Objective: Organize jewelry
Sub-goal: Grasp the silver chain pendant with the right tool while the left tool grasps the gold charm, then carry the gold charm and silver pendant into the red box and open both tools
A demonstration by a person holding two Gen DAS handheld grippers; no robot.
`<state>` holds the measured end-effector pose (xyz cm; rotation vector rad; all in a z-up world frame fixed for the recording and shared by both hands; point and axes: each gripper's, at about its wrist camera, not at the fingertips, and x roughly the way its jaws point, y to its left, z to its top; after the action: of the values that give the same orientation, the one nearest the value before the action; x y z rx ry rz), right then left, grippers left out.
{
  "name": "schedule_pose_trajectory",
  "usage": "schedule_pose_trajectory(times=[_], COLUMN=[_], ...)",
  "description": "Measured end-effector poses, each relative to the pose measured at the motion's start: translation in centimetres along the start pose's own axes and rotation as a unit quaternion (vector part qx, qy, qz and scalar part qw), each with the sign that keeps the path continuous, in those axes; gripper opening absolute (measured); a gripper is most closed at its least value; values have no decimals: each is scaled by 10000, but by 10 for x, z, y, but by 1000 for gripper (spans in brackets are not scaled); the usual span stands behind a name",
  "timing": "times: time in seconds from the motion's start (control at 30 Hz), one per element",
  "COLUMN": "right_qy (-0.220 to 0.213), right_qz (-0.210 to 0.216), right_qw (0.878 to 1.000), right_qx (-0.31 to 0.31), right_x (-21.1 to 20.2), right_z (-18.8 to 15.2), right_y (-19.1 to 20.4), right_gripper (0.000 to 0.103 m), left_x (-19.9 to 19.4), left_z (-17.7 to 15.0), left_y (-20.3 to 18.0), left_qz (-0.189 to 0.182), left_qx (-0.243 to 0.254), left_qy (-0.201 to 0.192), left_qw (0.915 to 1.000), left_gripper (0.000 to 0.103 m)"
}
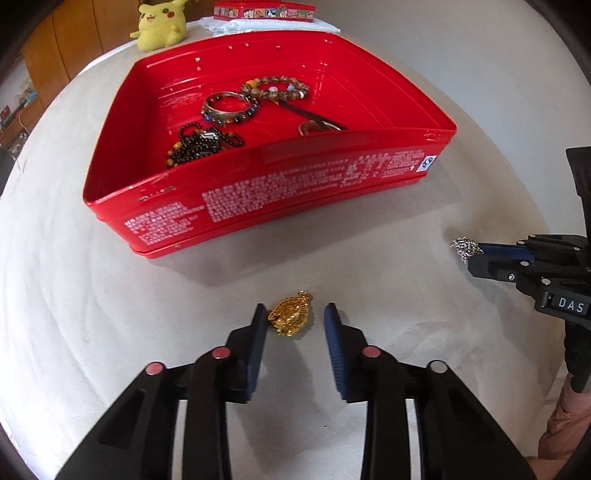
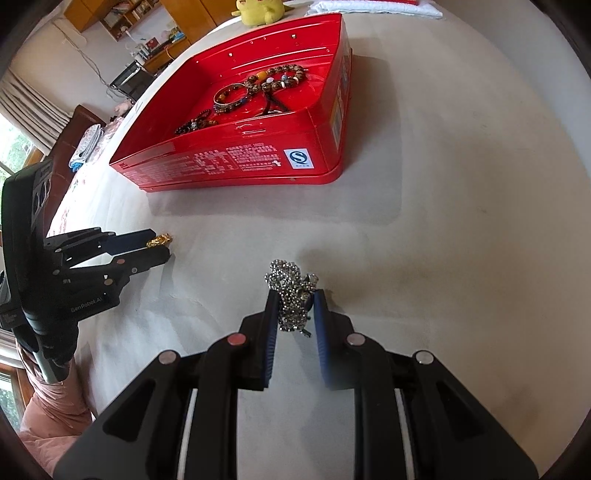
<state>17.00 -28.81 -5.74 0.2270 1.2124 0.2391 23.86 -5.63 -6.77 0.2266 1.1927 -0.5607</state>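
Left gripper (image 1: 294,314) low over white table (image 1: 424,332), jaws apart around gold pendant (image 1: 290,313), left pad touching or nearly touching pendant, right pad clearly off it, gap visible on that side; pendant lying flat on table just near of red tin (image 1: 258,184); side view from right wrist shows pendant poking out past left gripper fingertips. Right gripper (image 2: 293,310) clamped on bunched silver chain (image 2: 291,295), blue pads pressing it from both sides, chain bulging above fingertips and a bit dangling below; in left wrist view same chain a small sparkly clump at tip of right gripper, right of pendant, well apart from it. Red tin open, lidless, far of both grippers, white print and a blue-white label on near wall. Inside tin: brown bead bracelet (image 1: 275,88) at far side, metal bangle (image 1: 227,107) just near-left of it, dark bead necklace (image 1: 203,142) at near-left, a ring on dark cord (image 1: 314,125) near-right, pieces close together, some touching. Yellow plush (image 1: 160,24) at far left edge of table, small red box (image 1: 264,11) on folded white cloth (image 1: 273,26) far behind tin. Pink sleeve (image 2: 51,410) under left gripper at lower left of right wrist view
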Motion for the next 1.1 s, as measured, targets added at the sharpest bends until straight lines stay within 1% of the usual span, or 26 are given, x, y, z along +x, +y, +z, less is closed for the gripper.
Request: schedule_pose_trajectory(times=[0.07, 0.13, 0.3, 0.5, 0.67, 0.9, 1.1], right_qy=[9, 13, 29, 3, -16, -42, -104], right_qz=[8, 14, 25, 29, 43, 115, 152], right_qw=[10000, 10000, 10000, 10000, 10000, 9999, 9997], right_qx=[-1, 0, 9, 18, 0, -83, -164], right_x=[0, 0, 1, -2, -3, -8, -14], right_z=[0, 0, -1, -2, -3, -7, -10], right_y=[0, 0, 1, 0, 2, 10, 18], right_gripper=[18, 18, 18, 18, 18, 18, 18], left_x=[0, 1, 0, -8, -12, -27, -41], left_z=[-1, 0, -2, -8, -13, -24, -38], left_y=[-1, 1, -2, 3, 10, 16, 13], left_qz=[44, 76, 183, 129, 198, 245, 283], left_qx=[16, 3, 10, -248, -441, -713, -817], left_qy=[-17, -33, -106, -122, -183, -376, -512], left_qw=[10000, 10000, 9998, 9995, 9987, 9964, 9949], left_gripper=[25, 23, 23, 23, 23, 23, 23])
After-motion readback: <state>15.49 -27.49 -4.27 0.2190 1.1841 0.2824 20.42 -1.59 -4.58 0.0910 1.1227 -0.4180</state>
